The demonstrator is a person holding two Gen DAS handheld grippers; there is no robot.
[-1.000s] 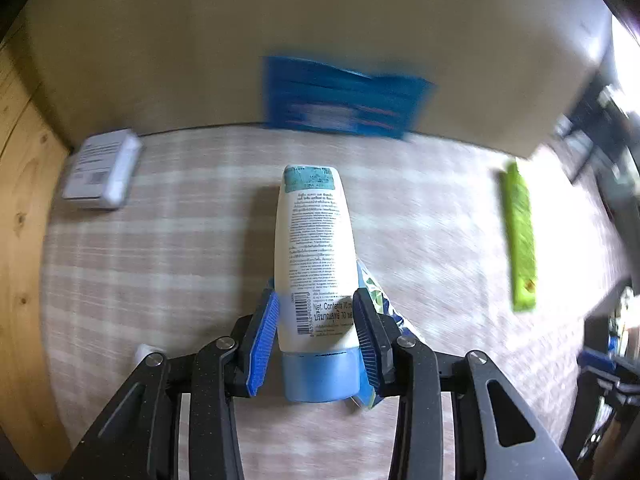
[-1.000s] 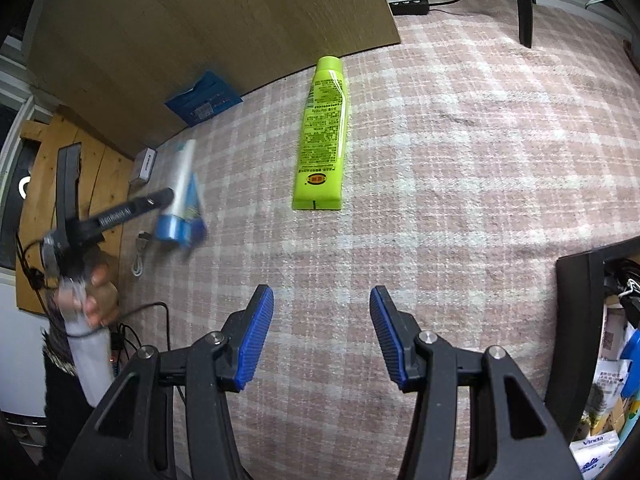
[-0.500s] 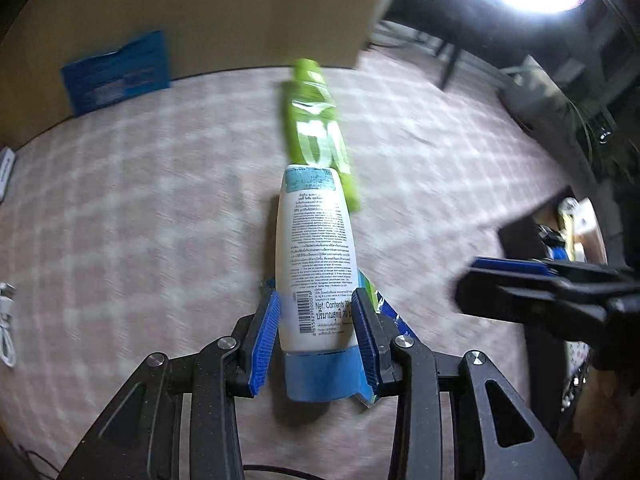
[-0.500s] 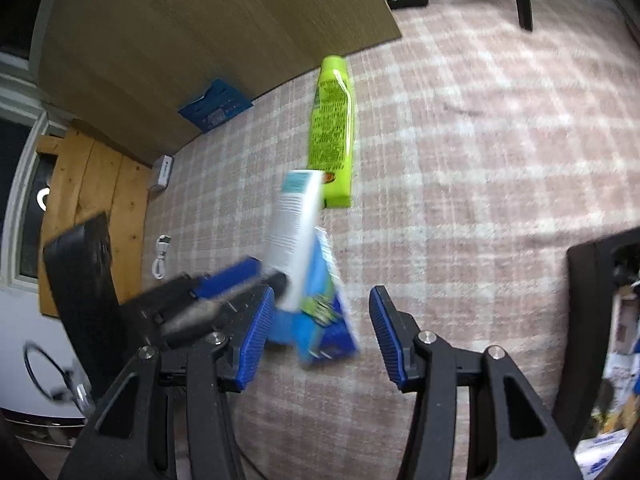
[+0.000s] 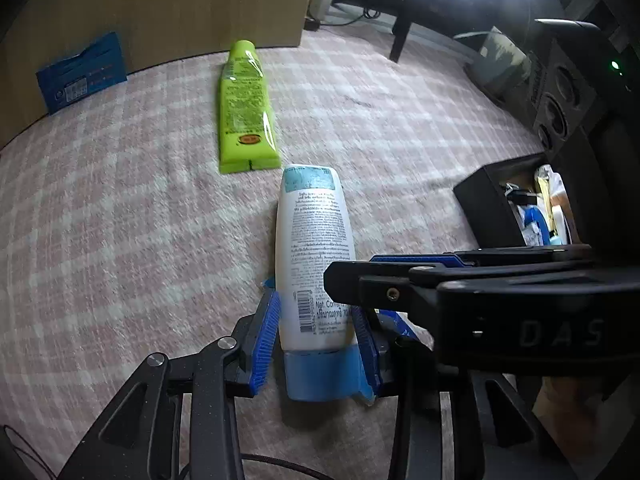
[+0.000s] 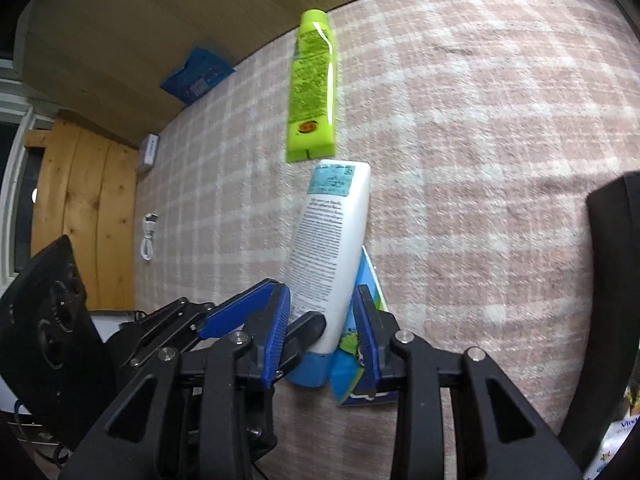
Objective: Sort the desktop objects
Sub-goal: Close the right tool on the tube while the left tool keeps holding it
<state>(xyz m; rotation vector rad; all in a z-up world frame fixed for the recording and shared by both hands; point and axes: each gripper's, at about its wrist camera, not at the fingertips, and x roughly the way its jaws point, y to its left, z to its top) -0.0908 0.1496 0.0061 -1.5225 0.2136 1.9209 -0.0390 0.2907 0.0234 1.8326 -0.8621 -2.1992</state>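
Two grippers now meet over one white tube [image 5: 314,256]. From the left wrist, the left gripper [image 5: 316,344] is clamped on the tube just above its blue cap, held over the checked cloth [image 5: 120,220]; a second ago it hung nearer the blue packet [image 5: 82,74], and it has since been carried across to just short of the green tube [image 5: 245,110]. The tube's long axis runs straight out along the fingers, crimped end away, cap toward the camera. From the right wrist, the right gripper [image 6: 320,334] has just been closing, its pads flanking the same tube and a flat blue sachet [image 6: 360,344] beside it; whether they press yet I cannot tell. It looks like a handover starting.
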